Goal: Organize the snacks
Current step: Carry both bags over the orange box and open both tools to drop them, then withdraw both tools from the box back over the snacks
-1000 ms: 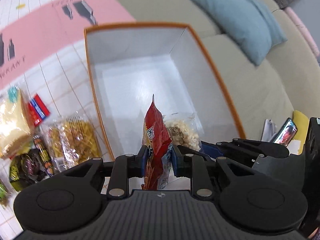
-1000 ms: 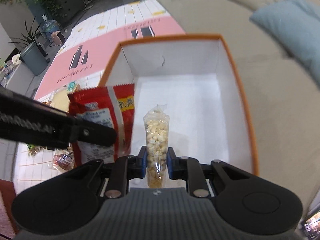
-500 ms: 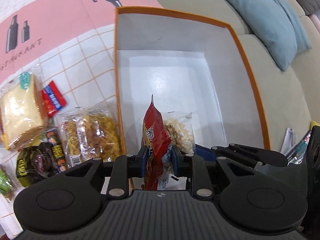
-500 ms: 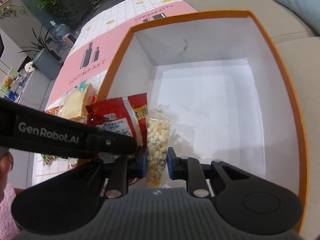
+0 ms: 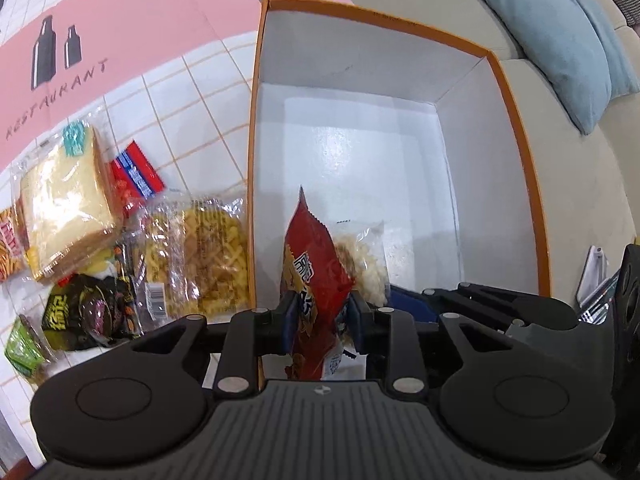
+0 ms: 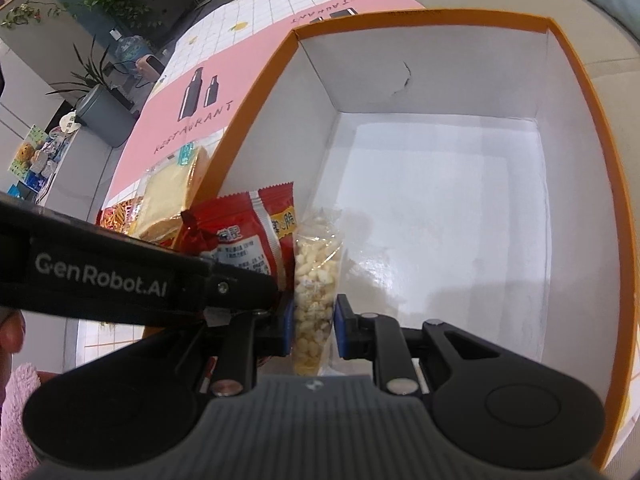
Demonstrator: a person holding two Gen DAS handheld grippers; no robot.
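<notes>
1. Snacks are being handled over the orange-rimmed box (image 5: 516,128): a red packet (image 5: 316,276) is standing upright between the left gripper (image 5: 320,316)'s pads, at the box's near left corner.
2. Left jaws are opening, though the pads are touching the red packet.
3. Just right of it, a clear popcorn bag (image 6: 314,292) is sitting between the right gripper (image 6: 314,326)'s blue pads; those jaws are opening too, a slim gap showing on the right pad.
4. Left of the box, on the tiled tablecloth (image 5: 192,92), are lying wrapped bread (image 5: 68,200), a noodle pack (image 5: 208,264) and a dark packet (image 5: 88,312).
5. Beyond the box's right wall, a blue cushion (image 5: 560,28) is resting on the sofa (image 5: 592,184).
</notes>
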